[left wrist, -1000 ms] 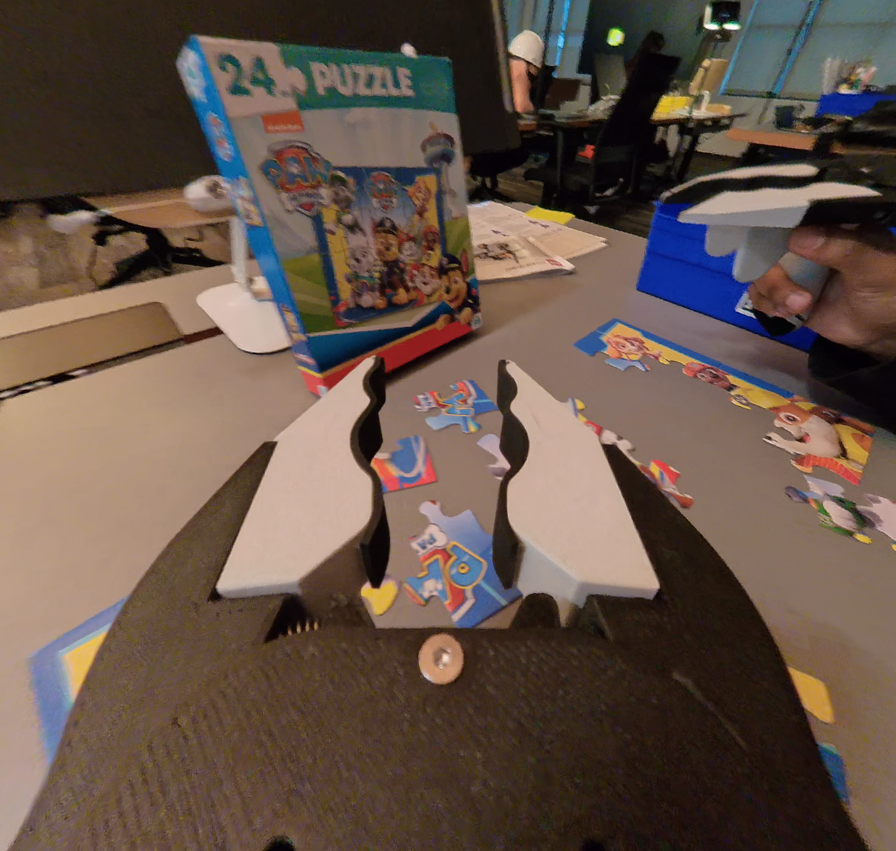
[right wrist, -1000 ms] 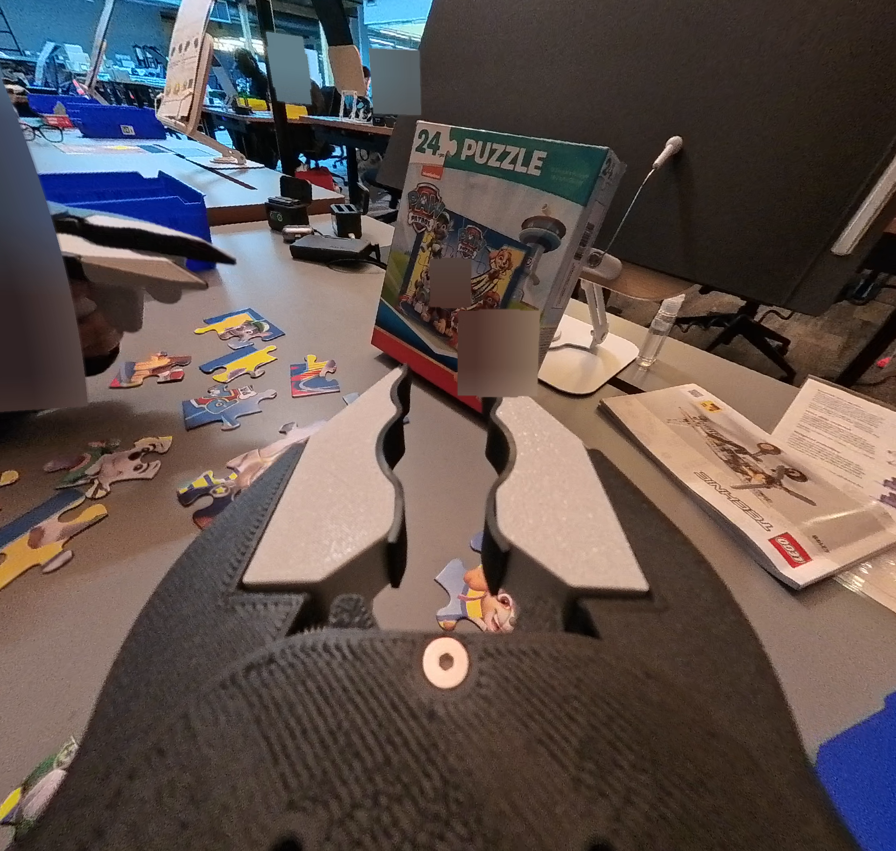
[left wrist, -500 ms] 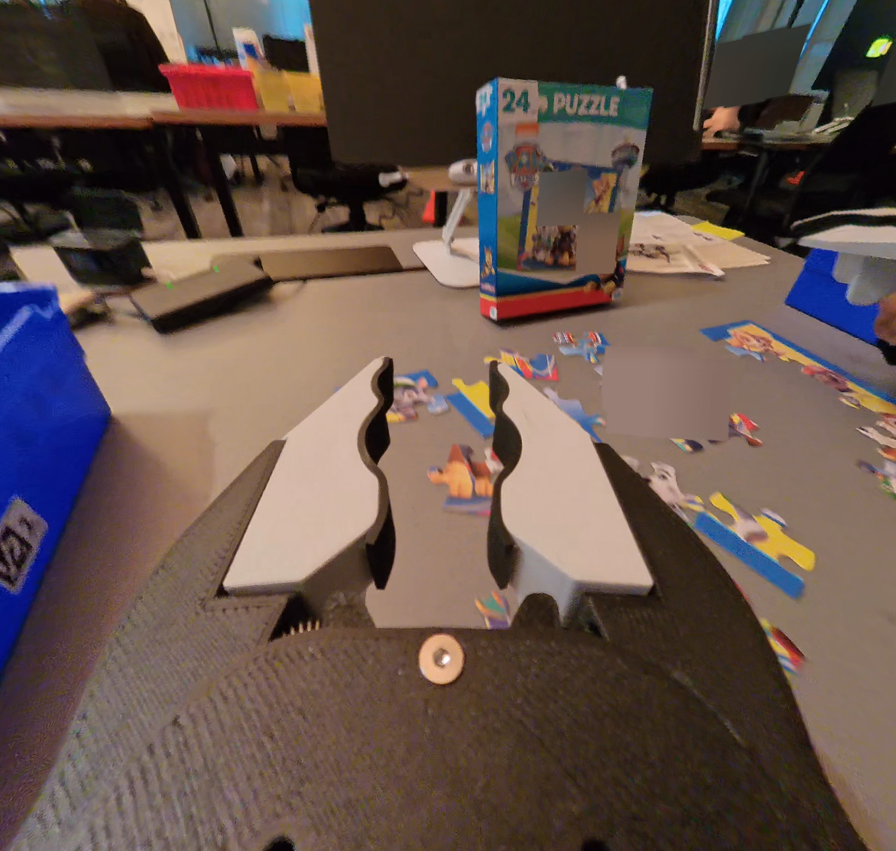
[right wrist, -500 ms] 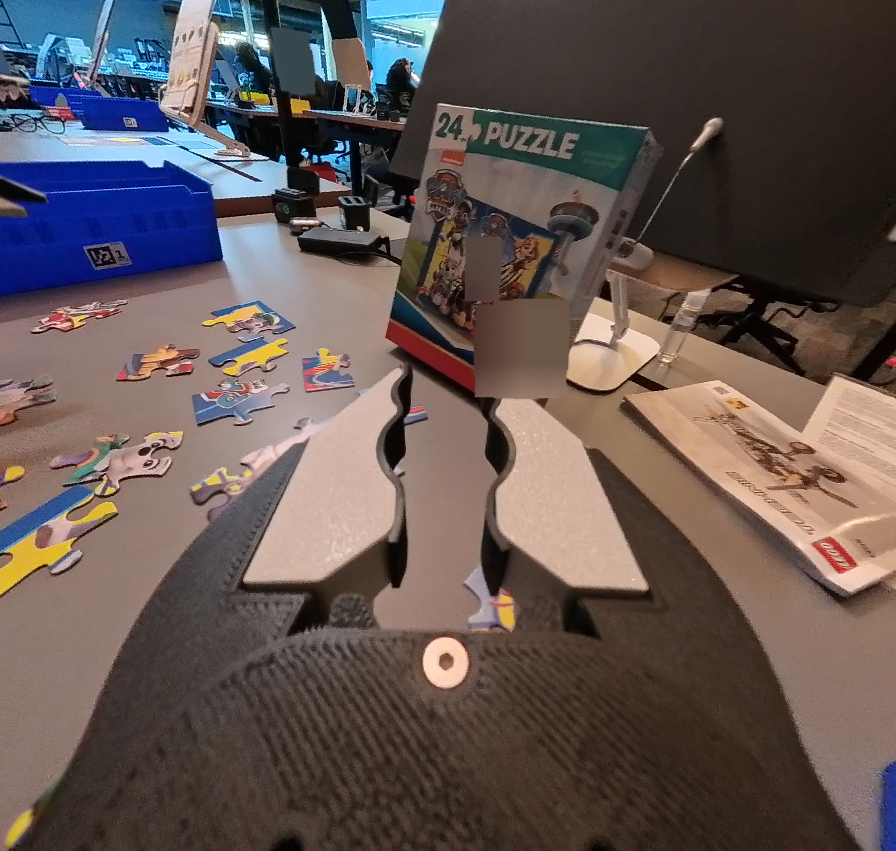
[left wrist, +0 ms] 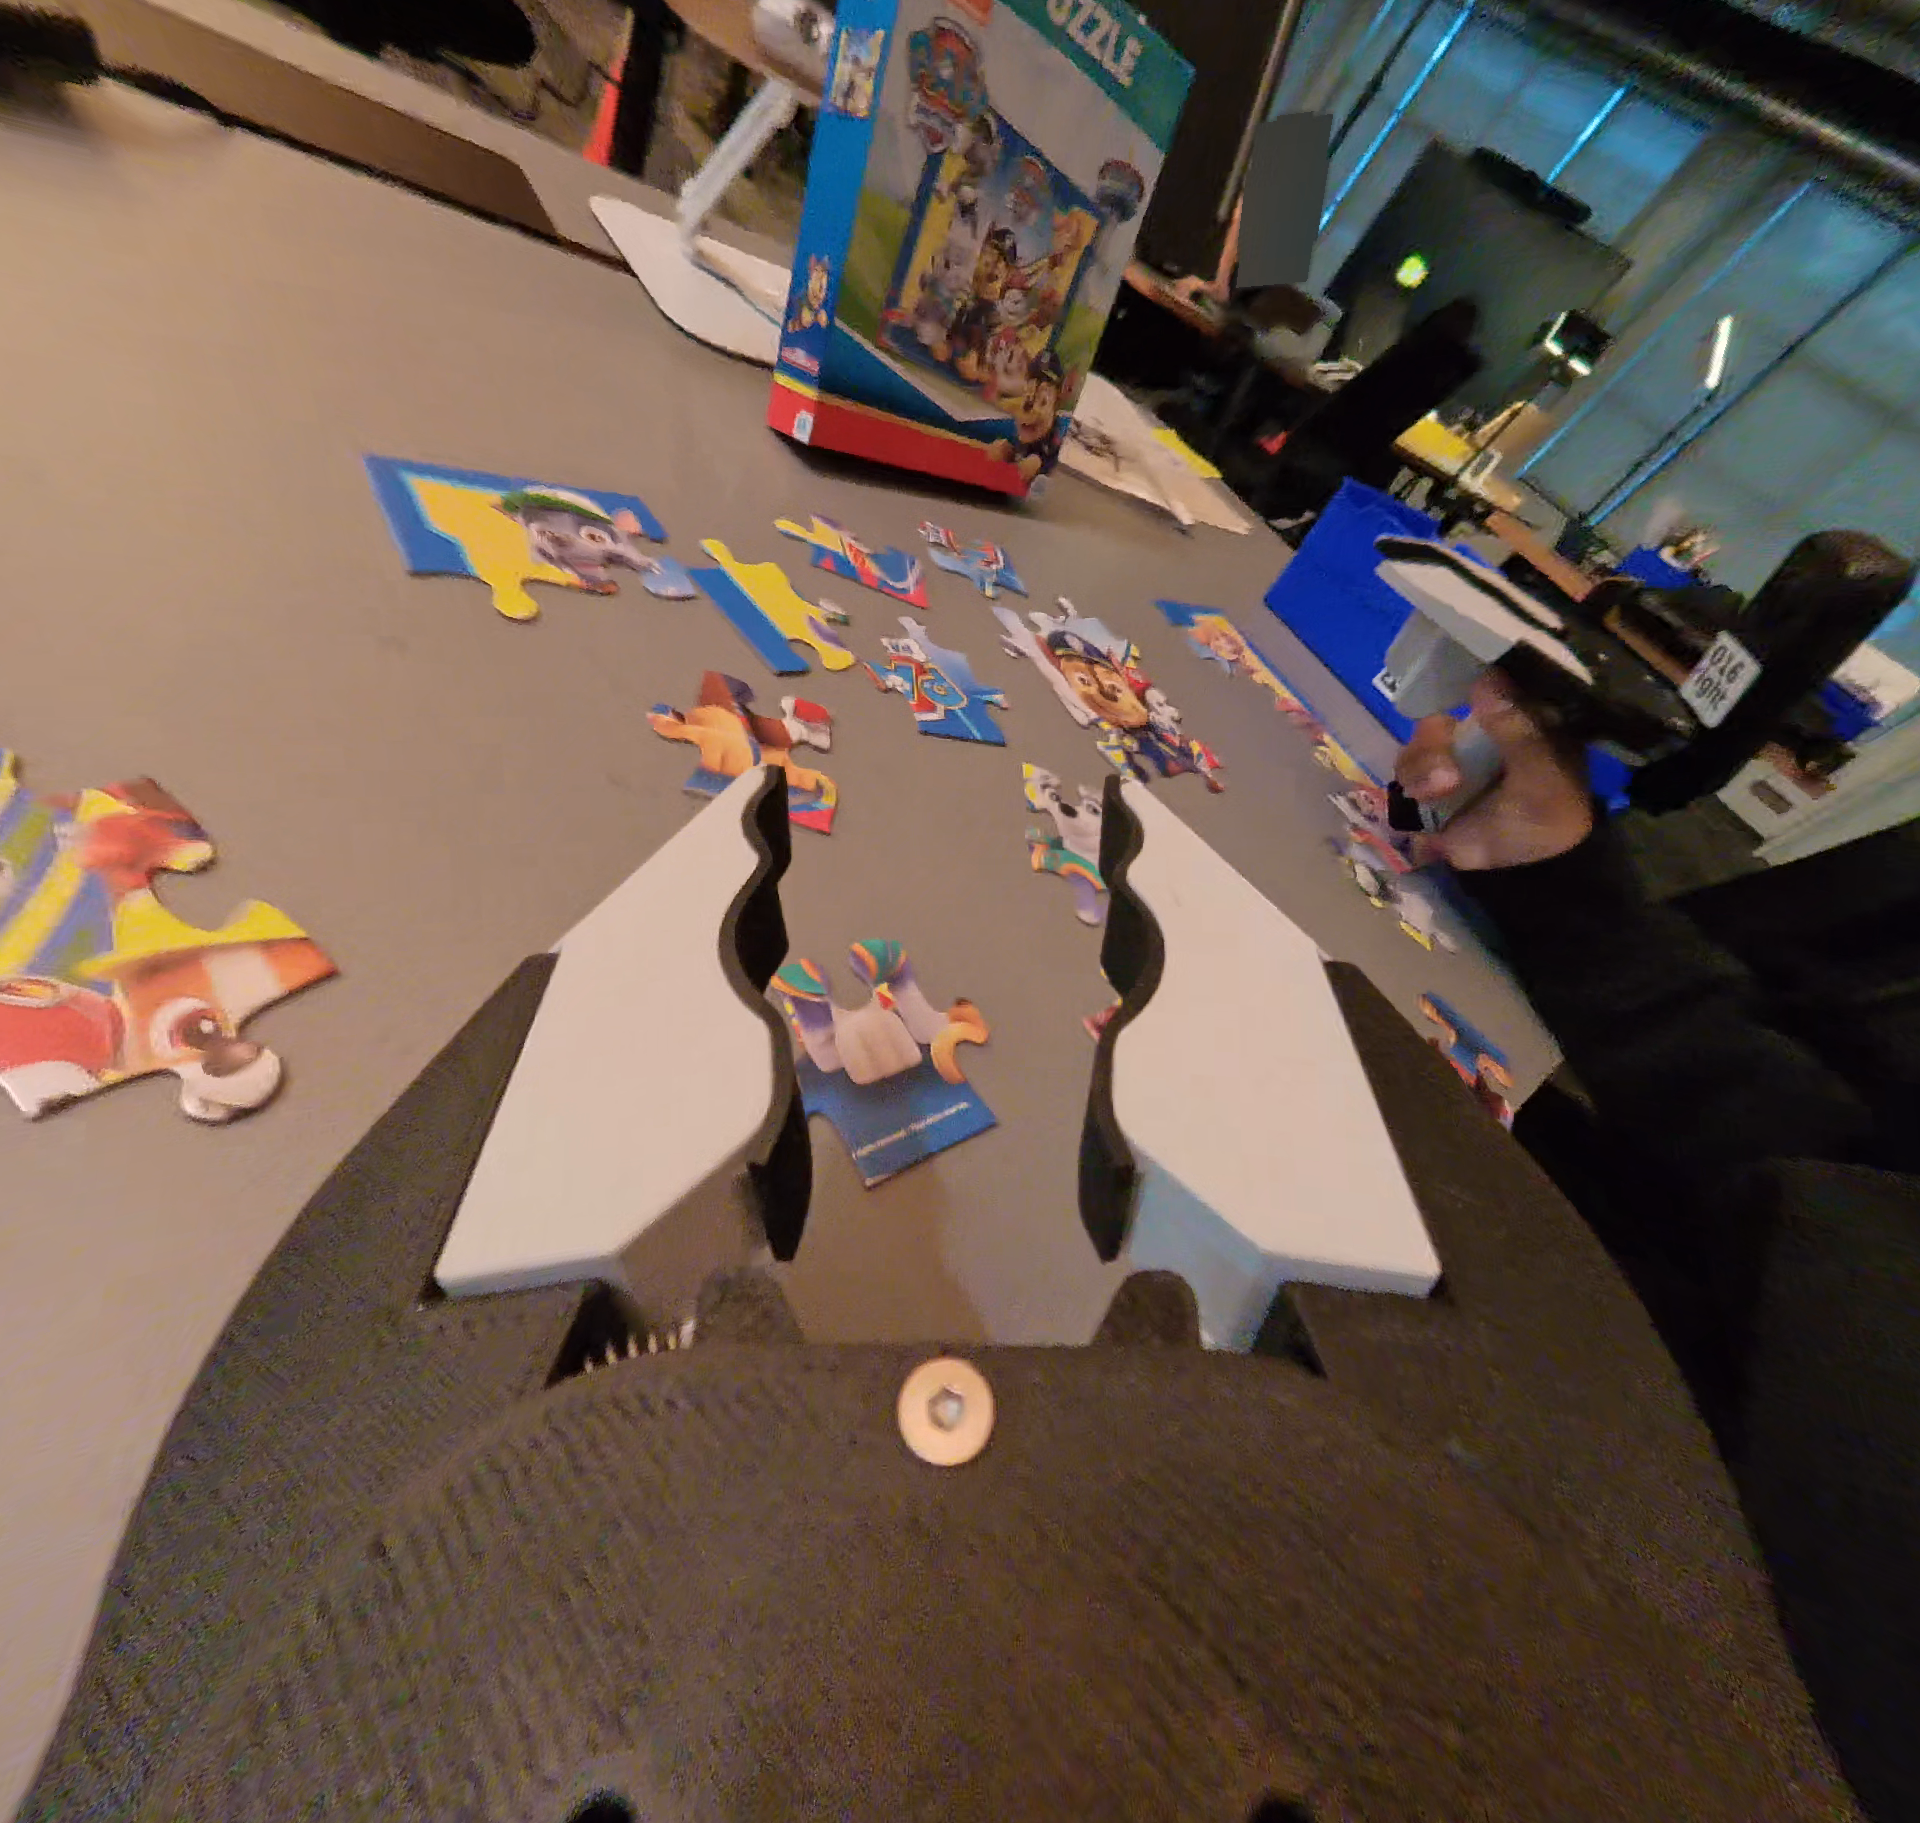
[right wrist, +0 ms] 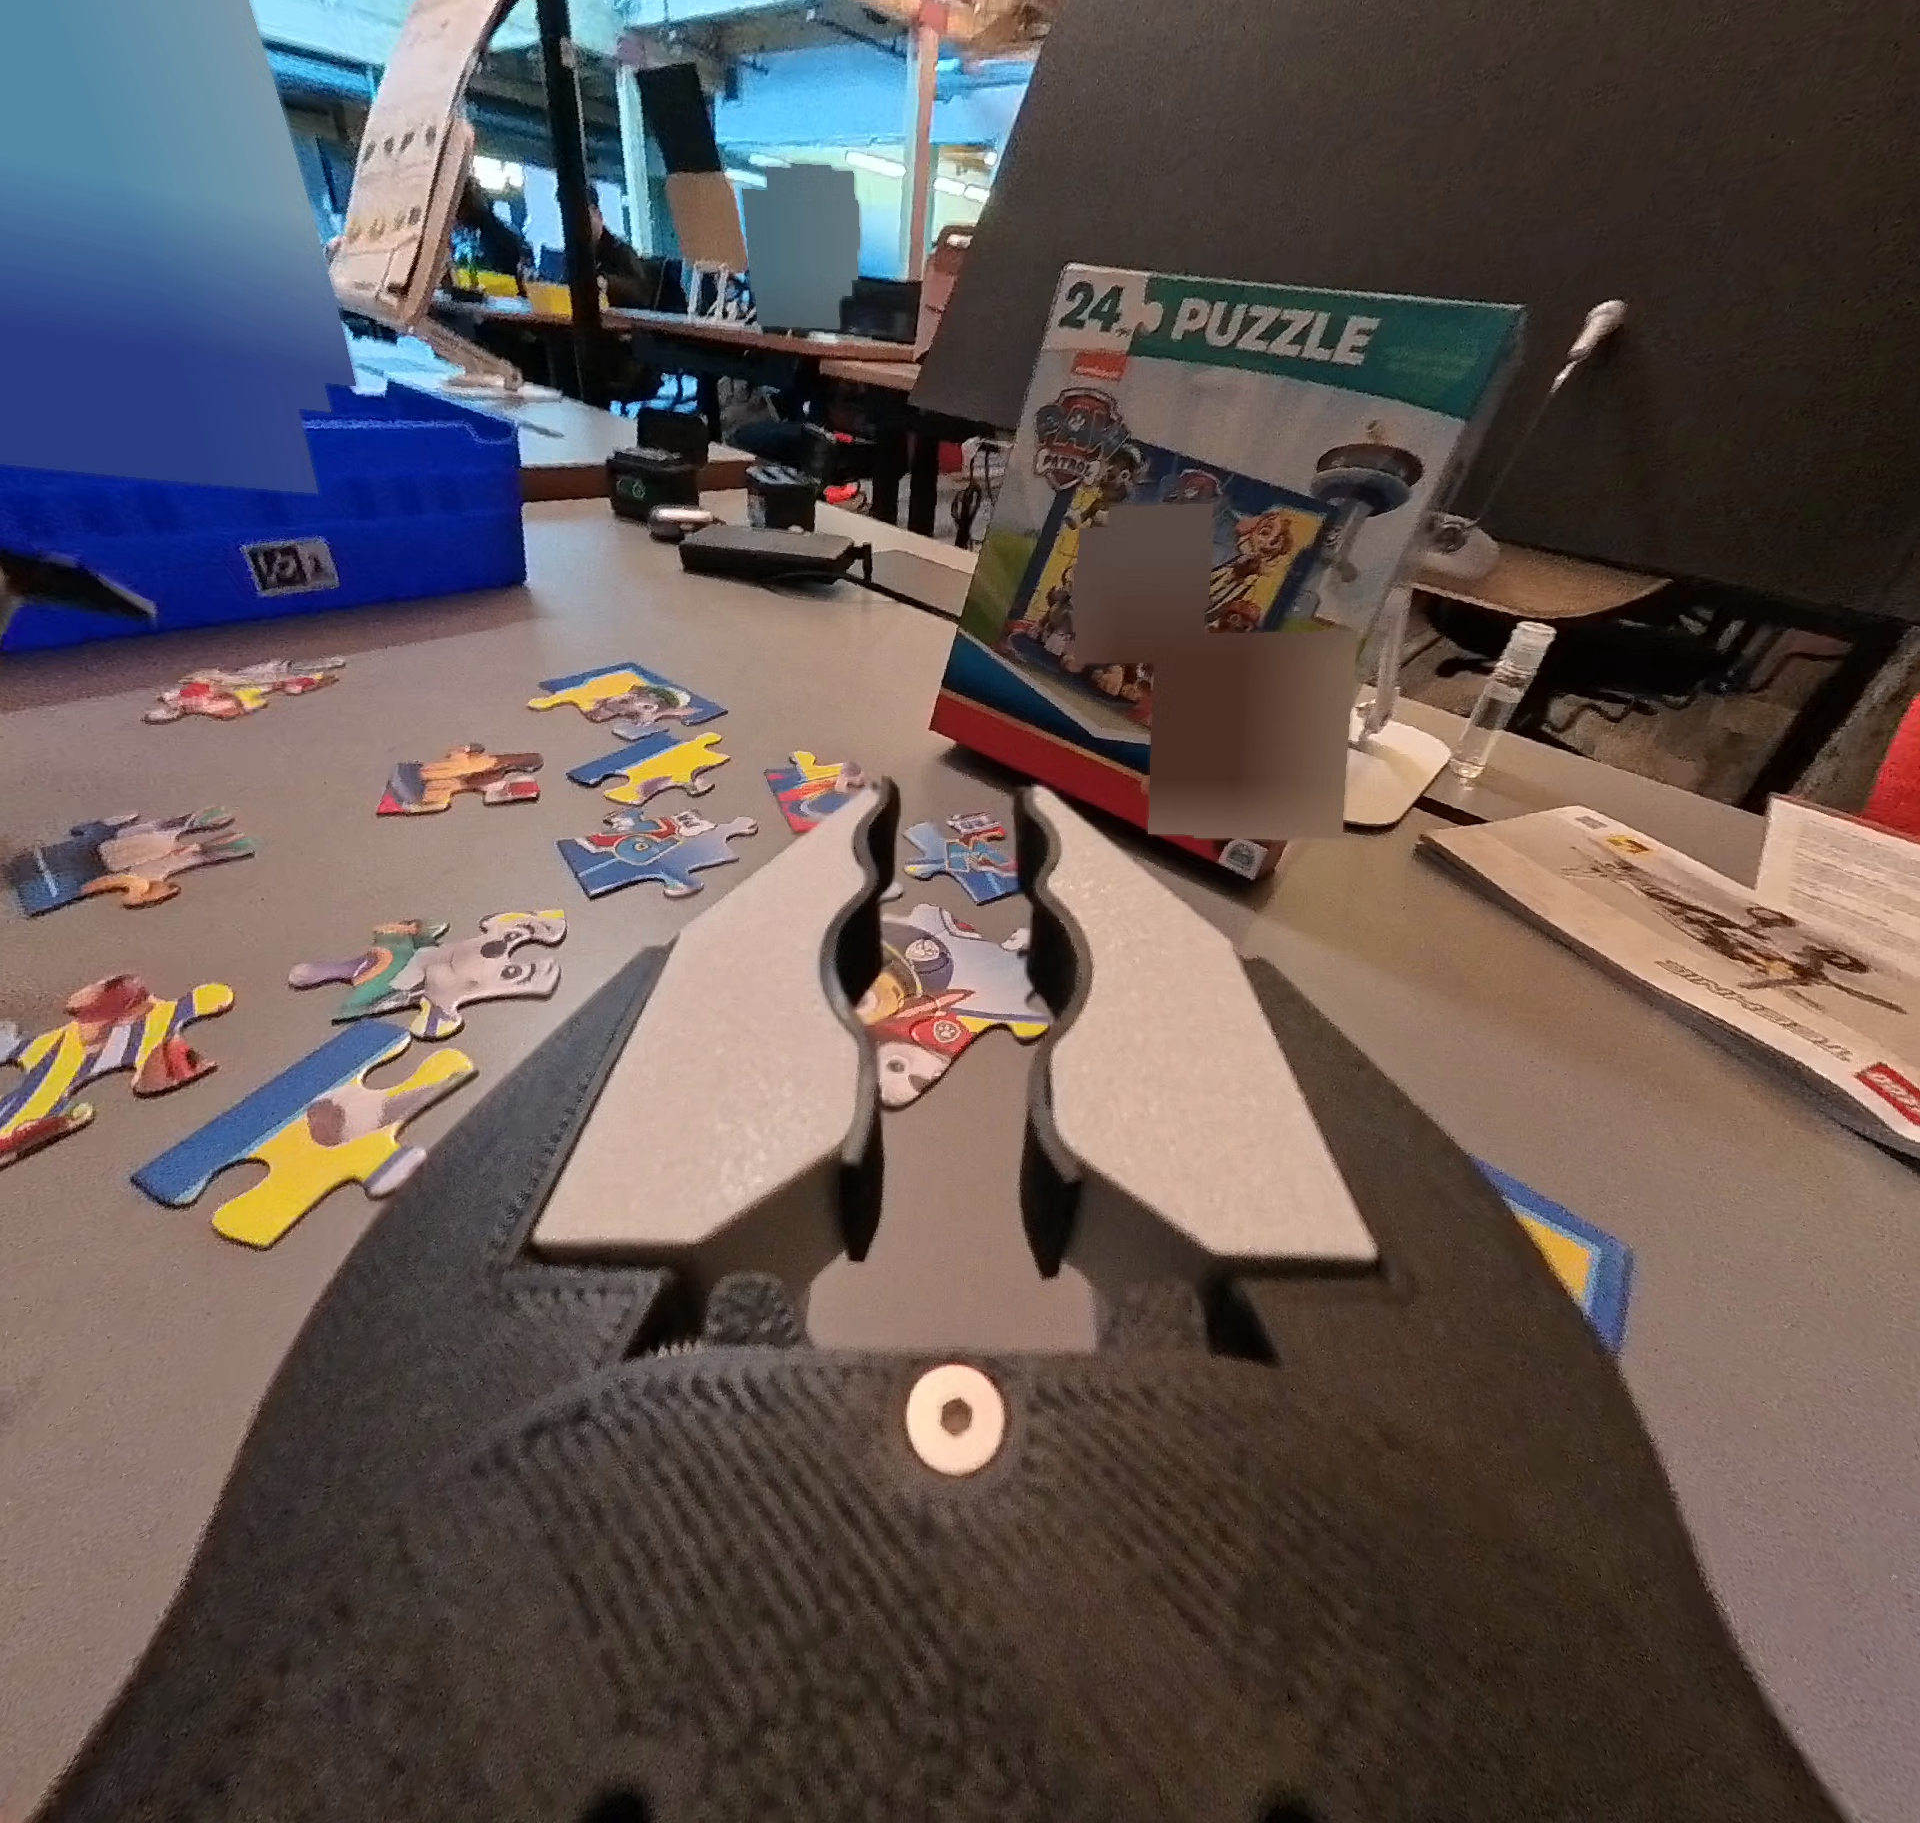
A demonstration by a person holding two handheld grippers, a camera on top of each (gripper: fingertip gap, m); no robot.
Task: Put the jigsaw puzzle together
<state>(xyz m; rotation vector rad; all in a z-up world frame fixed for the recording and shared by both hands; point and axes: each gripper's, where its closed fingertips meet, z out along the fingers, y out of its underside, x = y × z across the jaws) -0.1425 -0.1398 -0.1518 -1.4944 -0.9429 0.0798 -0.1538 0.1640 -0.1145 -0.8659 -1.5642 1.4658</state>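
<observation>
Left wrist view: your left gripper [left wrist: 940,807] hangs wide open, bare, over loose puzzle pieces [left wrist: 883,1056] on the grey table [left wrist: 260,339]. Your right gripper [right wrist: 954,807], narrowly parted, grips nothing near the upright puzzle box [right wrist: 1247,485].

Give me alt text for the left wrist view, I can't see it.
The left claw hangs open over a grey table strewn with colourful puzzle pieces, one piece lying flat between its fingers. A puzzle box stands behind, and a hand holds the right claw at right.
</observation>
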